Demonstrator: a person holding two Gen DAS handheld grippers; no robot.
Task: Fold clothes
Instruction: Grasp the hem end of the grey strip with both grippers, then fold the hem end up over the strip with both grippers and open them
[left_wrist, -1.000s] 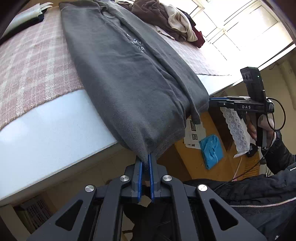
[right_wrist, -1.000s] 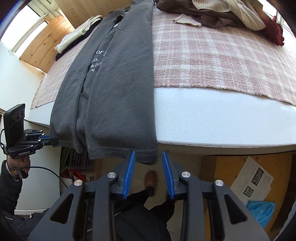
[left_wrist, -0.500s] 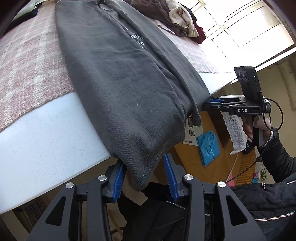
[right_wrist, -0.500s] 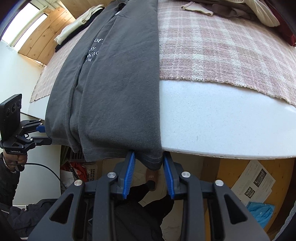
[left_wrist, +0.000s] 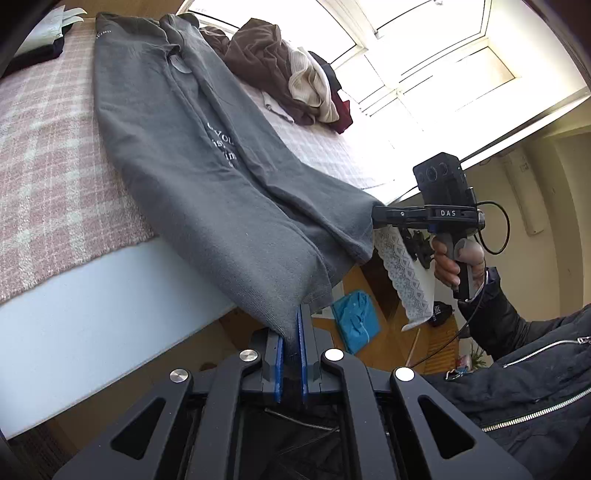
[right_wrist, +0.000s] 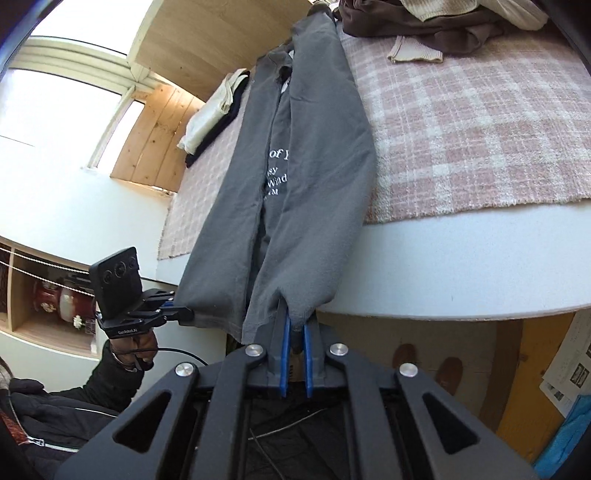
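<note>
Along the near edge of the white table, we see the grey sweatshirt stretched lengthways over the pink checked cloth, its 2 sides folded in toward the middle so that white lettering shows in the gap between them. Its hem end hangs off the table edge, and we have both lower corners pinched. The left gripper is pressed together on 1 corner, the fabric bunched between its blue pads. The right gripper is likewise clamped on the other corner, and from the left wrist camera it appears side-on with a hand round its grip. At the far end of the table lies a heap of brown, cream and dark red clothes, apart from the sweatshirt. In the right wrist view a small stack of folded clothes sits at the opposite far corner.
</note>
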